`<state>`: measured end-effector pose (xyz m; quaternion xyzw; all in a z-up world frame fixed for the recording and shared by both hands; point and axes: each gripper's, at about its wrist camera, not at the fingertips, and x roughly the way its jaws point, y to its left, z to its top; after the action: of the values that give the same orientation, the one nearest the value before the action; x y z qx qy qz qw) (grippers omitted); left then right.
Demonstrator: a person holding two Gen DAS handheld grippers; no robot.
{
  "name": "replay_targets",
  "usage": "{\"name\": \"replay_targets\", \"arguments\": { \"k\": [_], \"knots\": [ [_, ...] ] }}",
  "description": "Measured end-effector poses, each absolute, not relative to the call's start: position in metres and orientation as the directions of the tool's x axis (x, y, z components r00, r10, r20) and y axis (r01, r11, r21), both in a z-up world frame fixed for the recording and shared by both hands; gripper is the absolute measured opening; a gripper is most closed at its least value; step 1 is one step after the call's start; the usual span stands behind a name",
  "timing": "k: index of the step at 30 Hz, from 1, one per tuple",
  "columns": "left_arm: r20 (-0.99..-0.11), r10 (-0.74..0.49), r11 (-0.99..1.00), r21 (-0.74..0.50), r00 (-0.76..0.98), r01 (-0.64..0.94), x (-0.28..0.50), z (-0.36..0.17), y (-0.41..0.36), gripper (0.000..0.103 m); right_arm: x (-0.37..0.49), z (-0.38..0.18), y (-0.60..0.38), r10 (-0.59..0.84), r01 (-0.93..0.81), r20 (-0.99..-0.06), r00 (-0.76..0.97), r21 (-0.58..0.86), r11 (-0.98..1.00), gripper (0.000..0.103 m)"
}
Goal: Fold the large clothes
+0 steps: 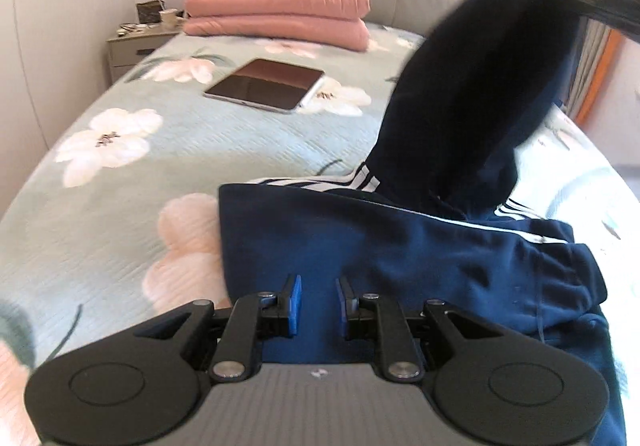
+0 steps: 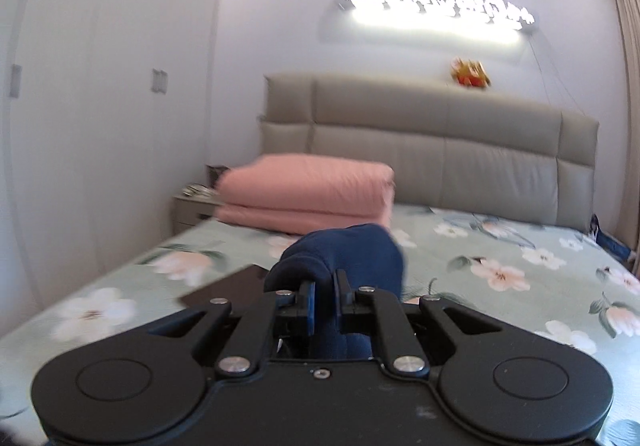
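A navy garment with white stripes (image 1: 360,230) lies on the bed in the left wrist view. One part of it (image 1: 480,86) is lifted high at the right, dark and blurred. My left gripper (image 1: 318,296) hovers over the garment's near part with its blue pads apart; it holds nothing. My right gripper (image 2: 323,300) is shut on a bunched fold of the navy garment (image 2: 352,254), held above the bed.
The bed has a pale green floral cover (image 1: 140,150). A dark tablet (image 1: 266,84) lies on it, with its corner showing in the right wrist view (image 2: 224,290). A folded pink quilt (image 1: 280,10) sits by the grey headboard (image 2: 440,142). A nightstand (image 1: 132,50) stands at the left.
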<state>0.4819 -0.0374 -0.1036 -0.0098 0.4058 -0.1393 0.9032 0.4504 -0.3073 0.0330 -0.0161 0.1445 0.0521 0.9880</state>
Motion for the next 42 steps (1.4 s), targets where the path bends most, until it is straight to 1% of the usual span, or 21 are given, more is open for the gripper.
{"name": "replay_targets", "arguments": {
  "k": [2, 4, 5, 6, 9, 10, 12, 15, 17, 22, 26, 27, 28, 29, 30, 31, 35, 37, 38, 40, 42],
  "knots": [
    [-0.726, -0.261, 0.961, -0.135, 0.636, 0.241, 0.471, -0.095, -0.035, 0.021, 0.414, 0.040, -0.300, 0.148, -0.153, -0.325, 0.934, 0.011, 0.988, 0.017],
    [-0.726, -0.253, 0.962, -0.121, 0.639, 0.243, 0.461, -0.089, -0.033, 0.022, 0.383, 0.031, -0.292, 0.217, -0.210, -0.428, 0.877, 0.062, 0.976, 0.025],
    [-0.727, -0.249, 0.963, -0.114, 0.640, 0.245, 0.457, -0.087, -0.033, 0.024, 0.371, 0.020, -0.289, 0.263, -0.248, -0.503, 0.824, 0.098, 0.964, 0.049],
    [-0.728, -0.246, 0.963, -0.108, 0.640, 0.247, 0.452, -0.085, -0.034, 0.024, 0.359, 0.005, -0.285, 0.310, -0.286, -0.585, 0.749, 0.136, 0.949, 0.080],
    [-0.736, -0.255, 0.959, -0.109, 0.628, 0.261, 0.444, -0.084, -0.034, 0.025, 0.321, -0.050, -0.275, 0.350, -0.328, -0.798, 0.491, 0.203, 0.923, 0.079],
    [-0.737, -0.259, 0.957, -0.108, 0.624, 0.270, 0.442, -0.084, -0.035, 0.025, 0.308, -0.065, -0.274, 0.327, -0.320, -0.842, 0.429, 0.197, 0.927, 0.079],
    [-0.736, -0.268, 0.952, -0.102, 0.622, 0.290, 0.440, -0.085, -0.041, 0.025, 0.292, -0.079, -0.279, 0.293, -0.286, -0.870, 0.397, 0.186, 0.940, 0.078],
    [-0.729, -0.293, 0.944, -0.118, 0.619, 0.307, 0.440, -0.085, -0.054, 0.027, 0.300, -0.079, -0.296, 0.232, -0.172, -0.850, 0.472, 0.169, 0.970, 0.079],
    [-0.721, -0.309, 0.940, -0.130, 0.620, 0.316, 0.440, -0.083, -0.065, 0.028, 0.317, -0.077, -0.312, 0.222, -0.065, -0.817, 0.533, 0.222, 0.973, 0.079],
    [-0.708, -0.325, 0.928, -0.110, 0.628, 0.356, 0.431, -0.079, -0.087, 0.032, 0.368, -0.099, -0.356, 0.305, 0.239, -0.725, 0.618, 0.543, 0.805, 0.080],
    [-0.713, -0.304, 0.929, -0.077, 0.632, 0.361, 0.429, -0.083, -0.090, 0.034, 0.393, -0.128, -0.368, 0.362, 0.355, -0.700, 0.616, 0.657, 0.665, 0.082],
    [-0.716, -0.300, 0.932, -0.081, 0.630, 0.353, 0.429, -0.084, -0.088, 0.034, 0.398, -0.133, -0.366, 0.392, 0.344, -0.681, 0.619, 0.683, 0.644, 0.075],
    [-0.721, -0.296, 0.935, -0.086, 0.627, 0.343, 0.430, -0.086, -0.085, 0.034, 0.398, -0.133, -0.365, 0.410, 0.319, -0.659, 0.631, 0.701, 0.637, 0.061],
    [-0.723, -0.291, 0.938, -0.090, 0.626, 0.334, 0.430, -0.087, -0.082, 0.034, 0.400, -0.129, -0.364, 0.406, 0.296, -0.651, 0.642, 0.698, 0.652, 0.024],
    [-0.725, -0.287, 0.942, -0.093, 0.627, 0.323, 0.429, -0.087, -0.078, 0.034, 0.403, -0.121, -0.362, 0.399, 0.265, -0.651, 0.646, 0.681, 0.682, 0.019],
    [-0.724, -0.284, 0.944, -0.097, 0.629, 0.315, 0.429, -0.087, -0.075, 0.034, 0.404, -0.105, -0.362, 0.367, 0.229, -0.648, 0.668, 0.648, 0.726, 0.018],
    [-0.718, -0.277, 0.952, -0.116, 0.639, 0.283, 0.428, -0.084, -0.059, 0.034, 0.391, -0.011, -0.358, 0.193, 0.086, -0.554, 0.810, 0.438, 0.895, 0.017],
    [-0.716, -0.267, 0.958, -0.125, 0.645, 0.257, 0.429, -0.084, -0.050, 0.034, 0.385, 0.027, -0.343, 0.195, -0.011, -0.497, 0.846, 0.349, 0.937, 0.017],
    [-0.715, -0.261, 0.961, -0.129, 0.649, 0.244, 0.430, -0.083, -0.046, 0.035, 0.386, 0.034, -0.331, 0.225, -0.059, -0.497, 0.838, 0.326, 0.943, 0.019],
    [-0.711, -0.245, 0.968, -0.135, 0.659, 0.214, 0.430, -0.083, -0.039, 0.035, 0.393, 0.026, -0.300, 0.325, -0.147, -0.545, 0.773, 0.343, 0.928, 0.033],
    [-0.710, -0.224, 0.974, -0.133, 0.668, 0.185, 0.433, -0.081, -0.031, 0.035, 0.404, -0.013, -0.260, 0.475, -0.230, -0.640, 0.604, 0.431, 0.872, 0.082]
  ]
}}
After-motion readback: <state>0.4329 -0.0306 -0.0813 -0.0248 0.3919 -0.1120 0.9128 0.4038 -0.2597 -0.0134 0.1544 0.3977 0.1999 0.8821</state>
